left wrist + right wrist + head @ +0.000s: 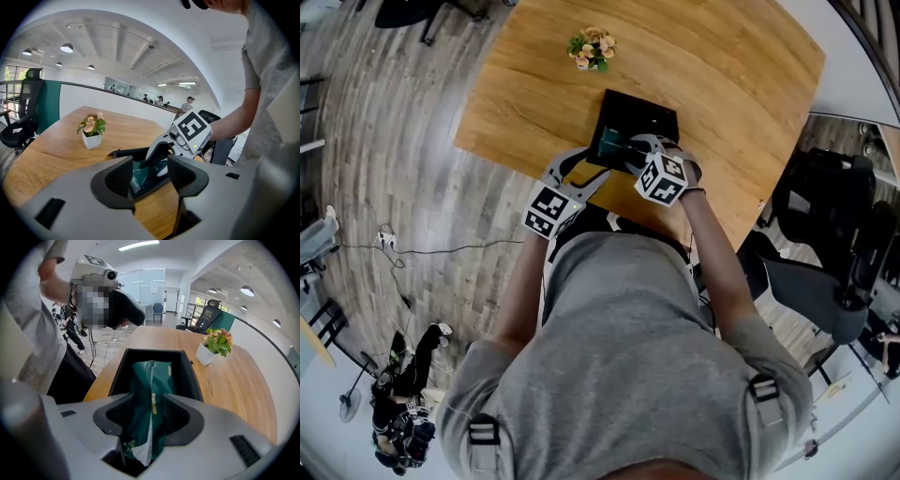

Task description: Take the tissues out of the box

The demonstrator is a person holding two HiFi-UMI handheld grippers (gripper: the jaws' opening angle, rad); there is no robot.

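A black open box (662,118) stands near the front edge of the wooden table (731,75). A dark green tissue pack (151,376) lies inside it, its seam up. My right gripper (150,405) reaches down into the box from the near side, and its pads press the pack's near end from both sides. In the head view this gripper (630,147) is over the box's near half. My left gripper (149,174) is open with nothing between its jaws. It hovers just outside the box's near left rim (123,153), facing the right gripper (161,161).
A small white pot of flowers (592,49) stands on the table beyond the box. Black office chairs (834,253) are at the right of the table. Cables and tripods lie on the wooden floor at the left.
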